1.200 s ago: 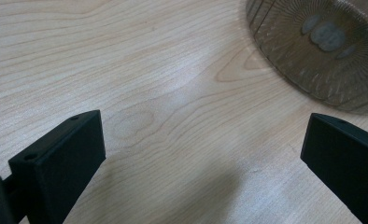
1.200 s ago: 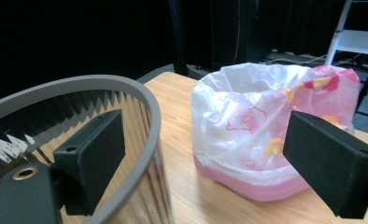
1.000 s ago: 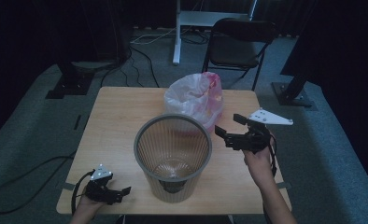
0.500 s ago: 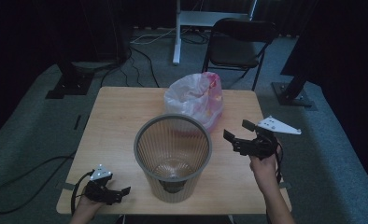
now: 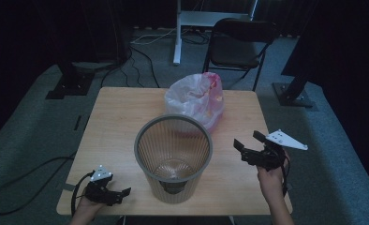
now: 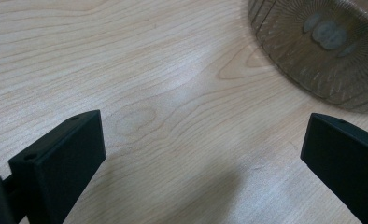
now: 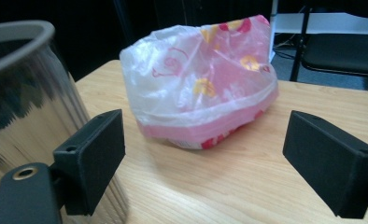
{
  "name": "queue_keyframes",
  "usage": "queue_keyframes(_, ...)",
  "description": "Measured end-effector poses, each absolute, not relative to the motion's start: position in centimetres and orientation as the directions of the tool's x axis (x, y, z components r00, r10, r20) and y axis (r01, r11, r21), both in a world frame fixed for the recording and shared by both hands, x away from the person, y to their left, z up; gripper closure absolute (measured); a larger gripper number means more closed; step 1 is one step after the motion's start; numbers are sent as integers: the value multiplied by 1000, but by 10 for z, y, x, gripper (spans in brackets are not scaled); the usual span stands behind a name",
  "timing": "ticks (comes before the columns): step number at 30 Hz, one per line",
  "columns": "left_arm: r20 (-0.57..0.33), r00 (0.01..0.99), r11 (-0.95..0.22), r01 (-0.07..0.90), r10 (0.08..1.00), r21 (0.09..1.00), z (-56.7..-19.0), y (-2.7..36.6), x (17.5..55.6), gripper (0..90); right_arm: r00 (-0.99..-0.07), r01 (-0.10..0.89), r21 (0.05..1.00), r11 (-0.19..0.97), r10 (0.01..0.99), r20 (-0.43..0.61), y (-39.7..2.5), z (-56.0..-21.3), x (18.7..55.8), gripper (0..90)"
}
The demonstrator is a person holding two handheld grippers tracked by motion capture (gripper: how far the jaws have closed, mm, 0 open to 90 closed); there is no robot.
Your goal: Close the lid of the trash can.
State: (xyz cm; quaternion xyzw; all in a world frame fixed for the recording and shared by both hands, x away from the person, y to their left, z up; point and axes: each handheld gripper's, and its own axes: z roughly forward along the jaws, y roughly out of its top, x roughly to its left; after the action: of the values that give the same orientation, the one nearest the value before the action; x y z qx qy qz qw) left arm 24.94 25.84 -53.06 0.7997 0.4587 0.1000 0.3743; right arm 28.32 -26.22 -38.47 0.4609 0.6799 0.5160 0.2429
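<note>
While the right gripper (image 5: 249, 146) faces it with jaws wide apart, the crumpled pink-and-white thin plastic bag (image 7: 203, 79) lies on the wooden worktop (image 5: 117, 117) behind the grey ribbed wastebasket (image 5: 173, 157); light, soft and slippery, it's best pinched at a gathered fold near its top. The left gripper (image 5: 119, 194) rests spread apart too

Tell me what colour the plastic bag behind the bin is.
Clear plastic bag, pink with red and yellow prints; clearest in the right gripper view.

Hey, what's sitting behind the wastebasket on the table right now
A pink and white plastic bag lies behind the wastebasket, toward the table's far edge. In the high view the basket's rim hides the bag's near lower part. What the bag holds can't be made out.
</note>
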Motion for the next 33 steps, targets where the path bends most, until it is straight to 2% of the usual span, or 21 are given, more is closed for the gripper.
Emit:
queue_keyframes(13, -178, 558, -303, 659, 810, 688, -531, 259, 249, 0, -409, 411, 911, 46, 902, 139, -276, -423, 274, 124)
queue_keyframes(33, -175, 554, -302, 660, 814, 688, -531, 258, 249, 0, -280, 532, 847, 28, 949, 145, -316, -489, 262, 124)
